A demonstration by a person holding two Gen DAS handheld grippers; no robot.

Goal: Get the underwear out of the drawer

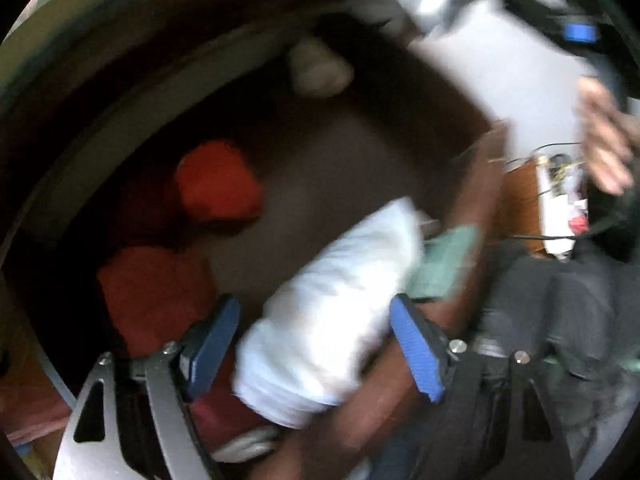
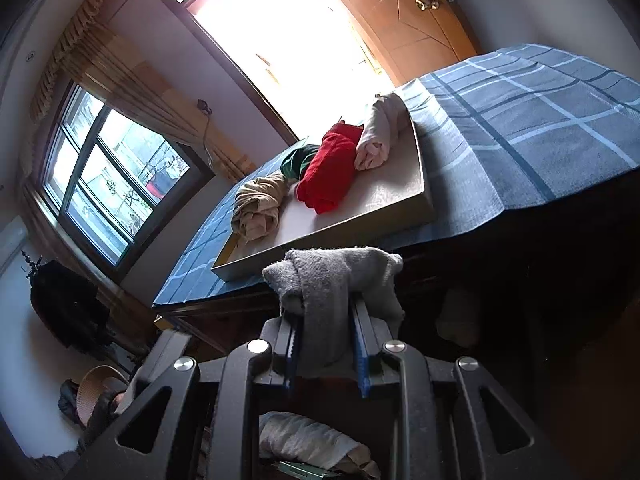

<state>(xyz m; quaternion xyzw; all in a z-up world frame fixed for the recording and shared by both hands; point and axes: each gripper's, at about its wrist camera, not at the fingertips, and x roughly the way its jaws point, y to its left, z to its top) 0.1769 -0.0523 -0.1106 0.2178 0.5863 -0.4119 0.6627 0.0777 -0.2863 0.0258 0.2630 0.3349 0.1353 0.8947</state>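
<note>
In the blurred left wrist view, my left gripper is open over the brown drawer. A white rolled underwear lies between its blue pads, not clamped. Two red rolls and a pale roll lie in the drawer. In the right wrist view, my right gripper is shut on a grey underwear, held up in front of a shallow tray. The tray holds a red roll, a pink roll, a beige roll and a green one.
The tray sits on a blue checked cloth covering the dresser top. A window and a wooden door are behind. A white cloth lies below my right gripper. A hand shows at the right of the left view.
</note>
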